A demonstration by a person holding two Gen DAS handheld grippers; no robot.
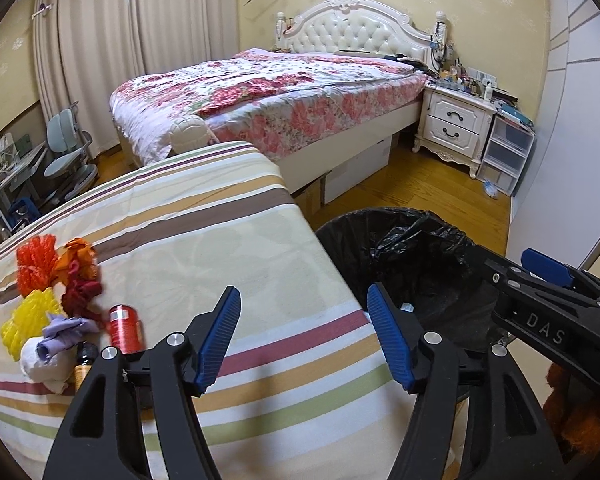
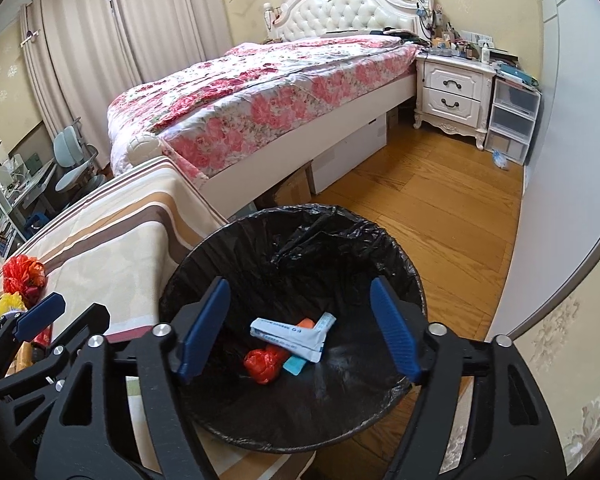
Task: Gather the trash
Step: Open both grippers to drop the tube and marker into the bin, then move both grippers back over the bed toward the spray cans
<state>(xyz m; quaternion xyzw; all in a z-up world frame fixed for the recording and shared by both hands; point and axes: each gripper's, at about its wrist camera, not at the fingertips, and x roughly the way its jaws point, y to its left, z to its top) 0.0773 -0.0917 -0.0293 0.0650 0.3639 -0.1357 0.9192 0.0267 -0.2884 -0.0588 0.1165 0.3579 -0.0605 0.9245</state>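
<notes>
A heap of trash lies at the left of the striped cloth [image 1: 228, 248]: an orange foam net [image 1: 36, 264], crumpled red paper [image 1: 80, 284], a yellow net [image 1: 28, 320], a purple scrap [image 1: 66, 330], a red can [image 1: 124, 326], a white tissue [image 1: 40, 360] and a small brown bottle [image 1: 85, 360]. My left gripper [image 1: 303, 292] stands open and empty over the cloth's right edge. My right gripper [image 2: 299, 284] is open above the black-lined bin [image 2: 380, 240]. In the bin lie white-blue packets [image 2: 292, 334], a red crumpled bag [image 2: 264, 364] and a light blue piece [image 2: 296, 365].
The bin stands on the wooden floor [image 2: 440, 200] against the striped table. Behind are a bed with a floral cover [image 1: 284, 92], cardboard boxes [image 2: 296, 188] under it, a white nightstand [image 1: 454, 124], plastic drawers [image 1: 504, 152] and a desk chair [image 1: 66, 148] at the left.
</notes>
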